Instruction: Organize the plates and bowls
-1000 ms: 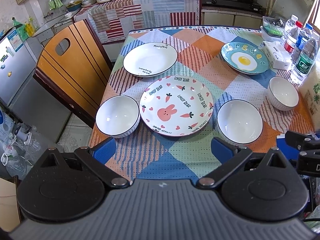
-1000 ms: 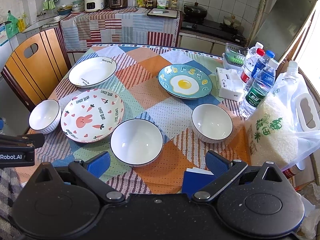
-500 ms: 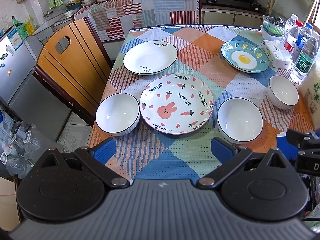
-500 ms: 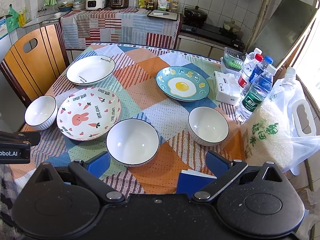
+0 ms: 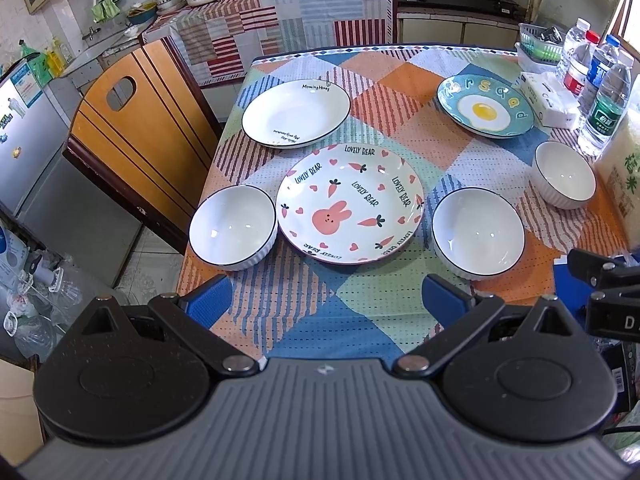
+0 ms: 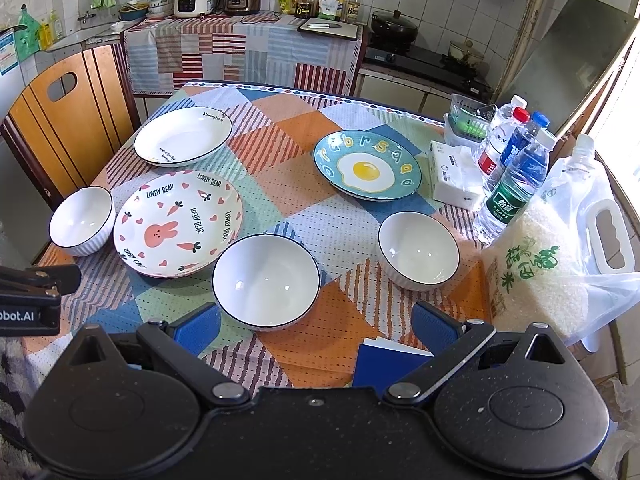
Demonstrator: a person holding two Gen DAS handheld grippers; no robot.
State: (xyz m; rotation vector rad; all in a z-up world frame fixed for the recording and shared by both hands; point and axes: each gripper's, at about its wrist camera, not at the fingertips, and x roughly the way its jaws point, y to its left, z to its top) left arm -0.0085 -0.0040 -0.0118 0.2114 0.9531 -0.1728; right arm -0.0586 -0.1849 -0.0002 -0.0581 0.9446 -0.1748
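left gripper [image 5: 326, 300]: jaws spread, empty, hovering short of rabbit plate [image 5: 350, 204] | right gripper [image 6: 316, 322]: jaws spread, empty, beside that plate, just short of middle bowl [image 6: 266, 280]

- Your rabbit plate [image 5: 350, 208] reads "LOVELY BEAR" several times.
- At 11 o'clock of it, the white plate [image 5: 295, 114] says "Morning Honey".
- The left gripper's mount [image 6: 28, 316] shows "bot.AI".
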